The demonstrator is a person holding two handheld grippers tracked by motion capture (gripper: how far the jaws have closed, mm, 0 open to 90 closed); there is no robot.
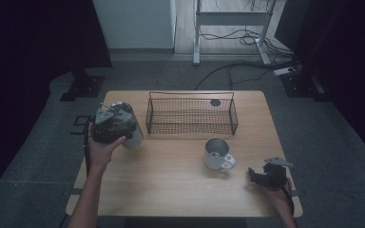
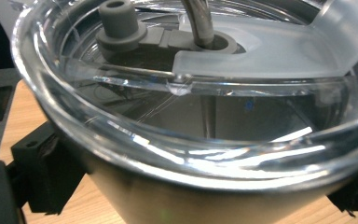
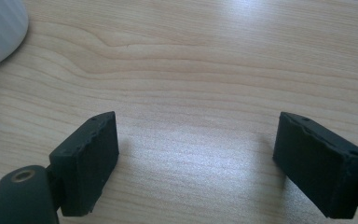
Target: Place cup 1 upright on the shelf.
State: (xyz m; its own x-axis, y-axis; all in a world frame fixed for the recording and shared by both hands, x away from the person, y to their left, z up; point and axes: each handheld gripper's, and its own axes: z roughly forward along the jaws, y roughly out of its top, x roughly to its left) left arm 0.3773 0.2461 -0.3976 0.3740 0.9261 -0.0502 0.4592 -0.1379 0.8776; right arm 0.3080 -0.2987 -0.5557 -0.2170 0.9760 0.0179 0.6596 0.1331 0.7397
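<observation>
Tumbler (image 1: 129, 129), steel w/ clear lid (image 2: 242, 93) and metal straw (image 2: 200, 21), sits left of centre in the high view, clamped in the left gripper (image 1: 111, 124); black jaws press its wall from both sides, seen at lower left and lower right corners of the left gripper view; body looks tilted, long axis leaning toward upper left of the high frame, bottom end toward the table (image 1: 171, 185); whether the base touches the wood I can't tell. Wire basket (image 1: 191, 114) lies just right of the tumbler, upper centre; prob. the coming move goes that way, up over the near rim. White mug (image 1: 217, 154) centre-right, apart from both. Right gripper (image 1: 266, 176) lower right, jaws apart, nothing between, resting near the wood; left hand far nearer the tumbler.
</observation>
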